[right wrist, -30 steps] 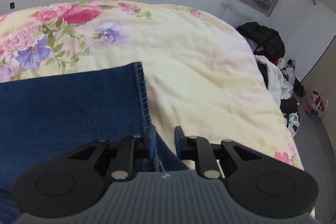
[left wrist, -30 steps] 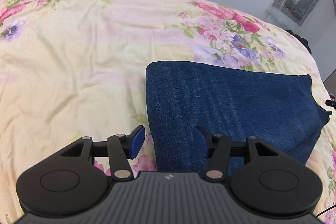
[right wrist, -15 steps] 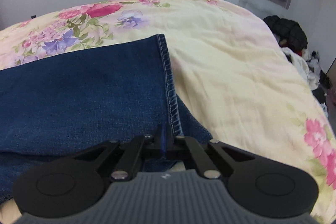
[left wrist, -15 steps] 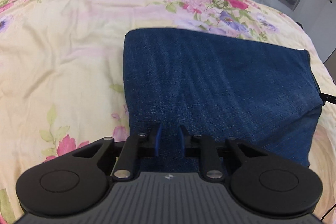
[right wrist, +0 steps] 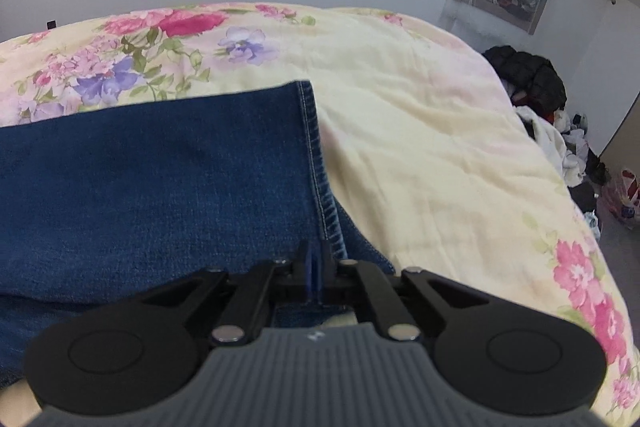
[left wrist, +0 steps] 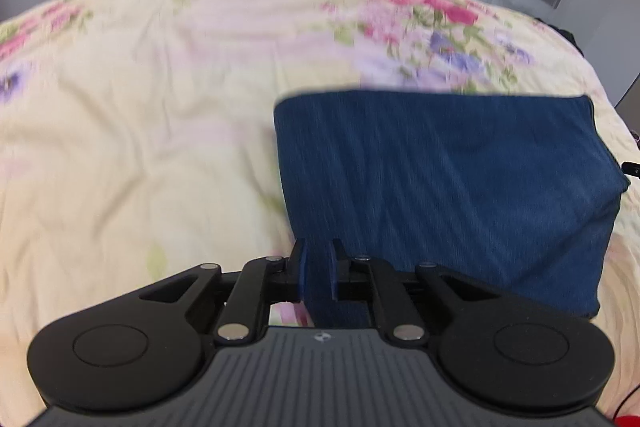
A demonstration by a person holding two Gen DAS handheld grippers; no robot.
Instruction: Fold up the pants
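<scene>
Left wrist view: your left gripper pinches the near left corner of the folded pants — denim fills the gap between its pads.
Right wrist view: your right gripper is clamped on the pants' near right corner, by the stitched hem.
Pants: folded, on the floral bedspread — near corners raised.
Background: clothes pile beside the bed.

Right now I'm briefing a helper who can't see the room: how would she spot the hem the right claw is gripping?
Start at the floral bedspread, then find the folded blue jeans lying on it. Along their right edge runs a stitched hem, and the right claw is shut on its near end. Pale double stitching sets it apart from the plain denim.
</scene>
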